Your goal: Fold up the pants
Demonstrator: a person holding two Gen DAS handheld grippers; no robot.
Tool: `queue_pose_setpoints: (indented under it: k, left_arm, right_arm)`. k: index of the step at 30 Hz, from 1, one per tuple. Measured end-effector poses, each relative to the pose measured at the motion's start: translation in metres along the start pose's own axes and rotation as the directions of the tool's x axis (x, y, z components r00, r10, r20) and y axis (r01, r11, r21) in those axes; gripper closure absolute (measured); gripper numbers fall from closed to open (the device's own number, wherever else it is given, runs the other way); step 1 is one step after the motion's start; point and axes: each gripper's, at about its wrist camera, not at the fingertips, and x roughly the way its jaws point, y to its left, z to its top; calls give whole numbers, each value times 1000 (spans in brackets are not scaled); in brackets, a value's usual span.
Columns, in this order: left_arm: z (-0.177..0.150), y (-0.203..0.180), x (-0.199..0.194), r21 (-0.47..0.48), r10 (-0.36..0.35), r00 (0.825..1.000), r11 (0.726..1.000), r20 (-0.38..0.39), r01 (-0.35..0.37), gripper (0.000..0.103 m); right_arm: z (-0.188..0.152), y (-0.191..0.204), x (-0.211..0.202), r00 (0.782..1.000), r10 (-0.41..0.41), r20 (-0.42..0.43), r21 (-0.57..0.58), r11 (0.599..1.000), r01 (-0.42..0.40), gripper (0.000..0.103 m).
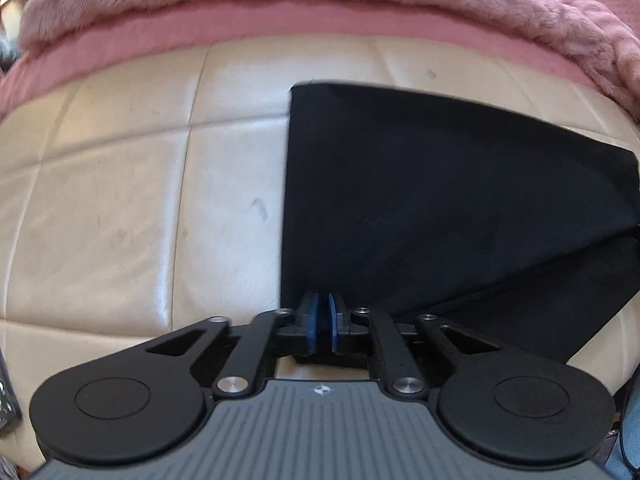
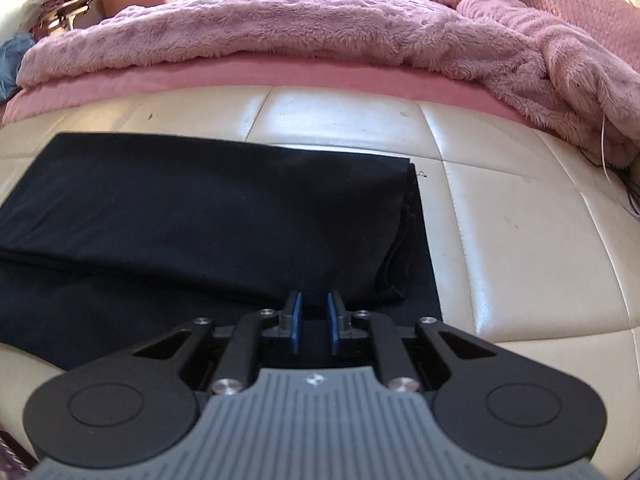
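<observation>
Two grippers, one pair of black pants [image 2: 200, 216], one cream quilted leather bench [image 2: 520, 260] at the foot of a bed with a pink fuzzy blanket [image 2: 320, 28].

Pants: lying flat on the bench, already doubled over, top layer's edges bunched at the right end.

Left gripper [image 1: 322, 312]: blue pads nearly together, pinching the near left corner of the cloth.

Right gripper [image 2: 314, 312]: a narrow gap shows between the pads over the near edge; dark fabric seems caught there, though blur keeps me unsure.

Step in hand, as I judge it: gripping the near edge for another fold.

Next move calls for lifting both corners evenly and carrying them to the far edge.
</observation>
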Motion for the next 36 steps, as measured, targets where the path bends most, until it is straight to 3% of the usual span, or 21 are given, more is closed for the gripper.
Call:
queue_pose_setpoints:
  k: [2,5,8,13,16,18,23,28,30,33,36]
  left_arm:
    - [4,-7,-9,-14,-57,998,998,41,58,91]
    - [16,-30,-15,0,-110,991,994,77,111,91]
    - [28,-67,-13,73,-162,984,985,77,156,91]
    - [42,-137,1,179,-229,973,959,28,221,91]
    - [49,-174,10,238,-242,970,943,8,233,91]
    - [56,-195,17,257,-243,970,937,-5,236,91]
    - [66,-230,35,291,-181,983,939,-34,183,91]
    - [79,-237,56,279,-108,991,952,-77,126,91]
    - [79,-239,63,278,-88,991,954,-97,111,91]
    - [79,-241,68,275,-74,992,956,-103,100,91]
    - [78,-240,68,277,-70,992,956,-104,97,91]
  right_arm:
    - [1,-8,-12,999,41,16,43,998,-42,93]
    - [5,-28,-33,995,78,62,116,990,-84,72]
    - [1,-56,-50,993,83,86,211,972,-100,69]
    - [-16,-106,-57,985,137,105,428,888,-169,69]
    - [-23,-125,-50,973,203,108,498,836,-229,59]
    - [-26,-136,-39,957,267,115,545,788,-285,48]
    - [-27,-157,-11,910,374,178,633,665,-397,48]
    - [-26,-177,26,880,449,158,714,563,-416,49]
    - [-28,-184,35,855,490,168,732,519,-441,49]
    - [-24,-189,43,841,522,143,749,498,-437,49]
    - [-14,-188,49,831,548,95,743,517,-425,47]
